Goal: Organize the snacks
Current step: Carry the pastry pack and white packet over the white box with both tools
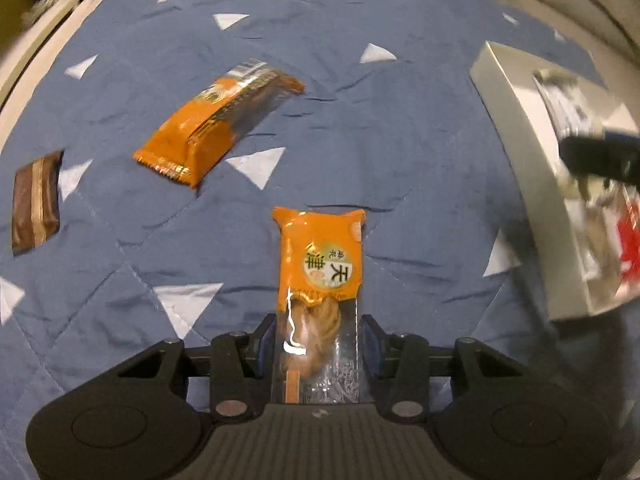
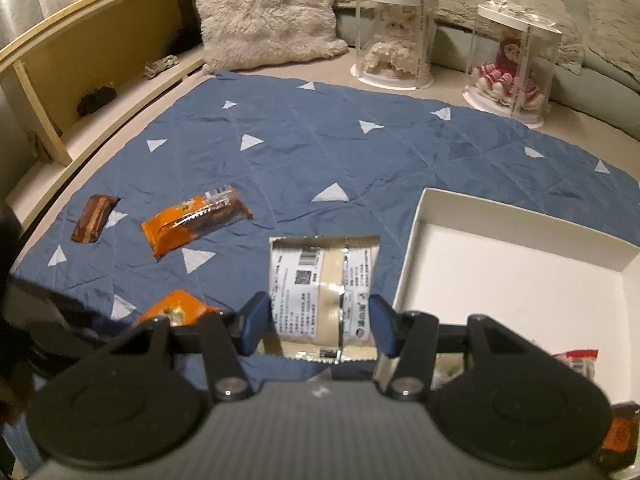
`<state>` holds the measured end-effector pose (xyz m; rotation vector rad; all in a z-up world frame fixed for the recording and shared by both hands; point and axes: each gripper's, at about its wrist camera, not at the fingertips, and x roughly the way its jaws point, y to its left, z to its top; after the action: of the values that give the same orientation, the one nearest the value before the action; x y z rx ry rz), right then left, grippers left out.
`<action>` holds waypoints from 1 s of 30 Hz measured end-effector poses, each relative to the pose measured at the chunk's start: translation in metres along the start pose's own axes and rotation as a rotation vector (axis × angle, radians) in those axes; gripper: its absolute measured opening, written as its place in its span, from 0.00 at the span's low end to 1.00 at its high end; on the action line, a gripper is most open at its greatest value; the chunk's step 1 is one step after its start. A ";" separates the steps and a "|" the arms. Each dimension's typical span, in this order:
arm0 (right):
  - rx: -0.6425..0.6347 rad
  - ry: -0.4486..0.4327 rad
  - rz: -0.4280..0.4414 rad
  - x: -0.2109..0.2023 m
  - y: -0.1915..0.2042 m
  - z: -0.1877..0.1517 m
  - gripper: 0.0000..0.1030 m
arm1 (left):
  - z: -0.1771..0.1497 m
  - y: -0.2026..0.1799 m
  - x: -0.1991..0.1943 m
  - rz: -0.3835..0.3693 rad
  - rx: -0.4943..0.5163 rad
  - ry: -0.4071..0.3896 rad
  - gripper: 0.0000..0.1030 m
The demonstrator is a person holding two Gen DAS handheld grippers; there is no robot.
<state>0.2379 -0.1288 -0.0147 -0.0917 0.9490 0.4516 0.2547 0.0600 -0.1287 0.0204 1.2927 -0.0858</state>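
Two packets are in the tongs at once, and that is where the trouble could start. The left gripper (image 1: 319, 344) has its pads closed onto the clear tail of an orange twist-snack packet (image 1: 320, 264), gripping only the thin film end while the printed orange part sticks out far ahead; held that way it could swing, slip out, or crush the fried twist inside. The right gripper (image 2: 316, 320) is clamped on a white packet with a printed label (image 2: 320, 288), which hangs just left of the white box (image 2: 412, 256), near its left wall. If it were let go here, it would likely land on the blue quilt (image 2: 320, 160) or catch on the box rim.

The left wrist view is smeared on the right side, so I cannot tell for sure what already lies in the box; something red and some clear wrapping seem to be there. In that same blur a dark shape, probably the other tool, sits over the box, so the two could bump if both head in together.

Loose on the quilt to the far left are another orange packet (image 1: 218, 120) and a brown striped bar (image 1: 36, 204), well apart from the box
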 end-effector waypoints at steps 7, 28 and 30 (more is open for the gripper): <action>-0.001 0.007 0.004 0.004 0.001 0.000 0.58 | 0.007 -0.002 -0.006 -0.015 -0.002 -0.030 0.56; -0.013 0.019 -0.002 0.005 0.003 0.001 0.58 | 0.013 -0.004 -0.018 0.038 -0.031 -0.116 0.38; -0.010 0.016 -0.002 0.005 0.003 0.001 0.58 | 0.016 0.000 -0.028 0.029 -0.064 -0.160 0.37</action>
<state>0.2399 -0.1244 -0.0178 -0.1055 0.9621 0.4543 0.2621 0.0600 -0.0974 -0.0217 1.1340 -0.0206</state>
